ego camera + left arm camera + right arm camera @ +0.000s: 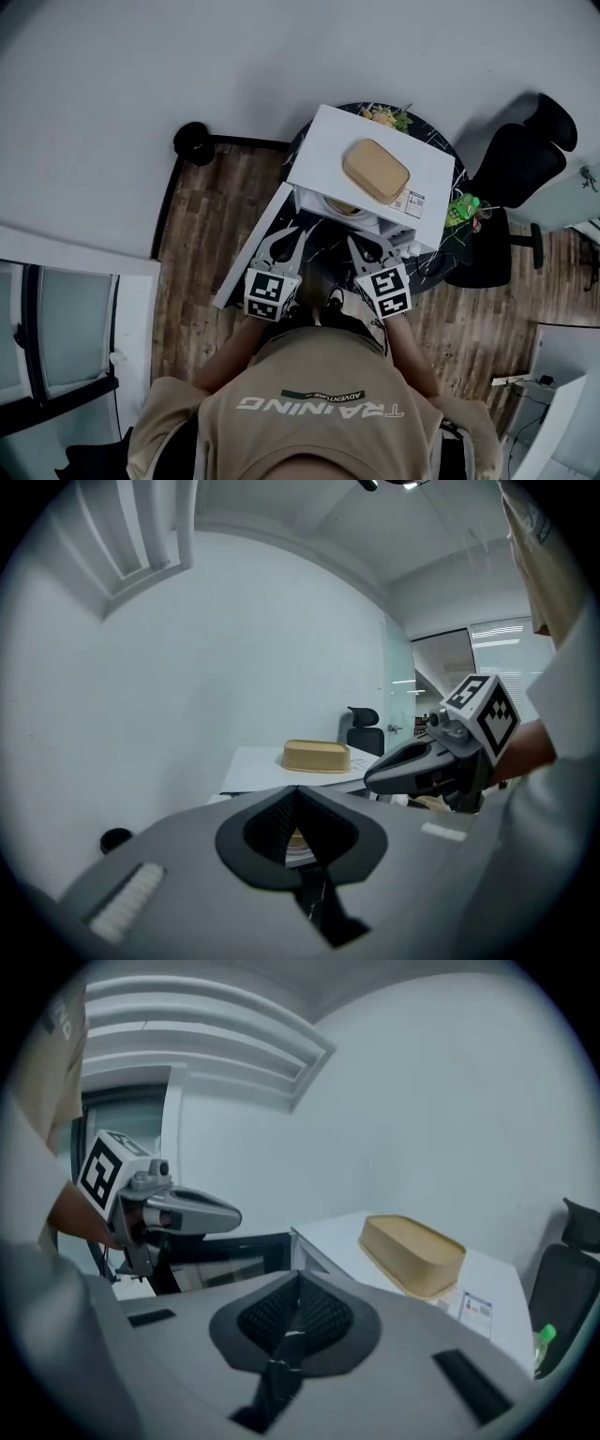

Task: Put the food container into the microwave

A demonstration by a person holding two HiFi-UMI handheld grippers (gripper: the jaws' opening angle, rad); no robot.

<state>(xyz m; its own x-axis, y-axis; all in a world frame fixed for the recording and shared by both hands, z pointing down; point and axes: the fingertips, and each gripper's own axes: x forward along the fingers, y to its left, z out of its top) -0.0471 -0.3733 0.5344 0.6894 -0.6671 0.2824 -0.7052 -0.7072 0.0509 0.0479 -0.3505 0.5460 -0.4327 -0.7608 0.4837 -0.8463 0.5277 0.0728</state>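
We judge only the door [251, 246] done: the food container [376, 171] sits atop the microwave [328, 141], back from the bench's [441, 142] near edge, while our left hand-held gripper [289, 234] and right hand-held gripper [367, 246] hover closed and empty.

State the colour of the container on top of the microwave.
Tan container; clearest in the right gripper view.

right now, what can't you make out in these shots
Microwave interior: head view, its own top covers nearly all of it.
Food container contents: opaque shell, every view.
Label print: too small, head and right gripper views.
Green item: too small to identify, head view.
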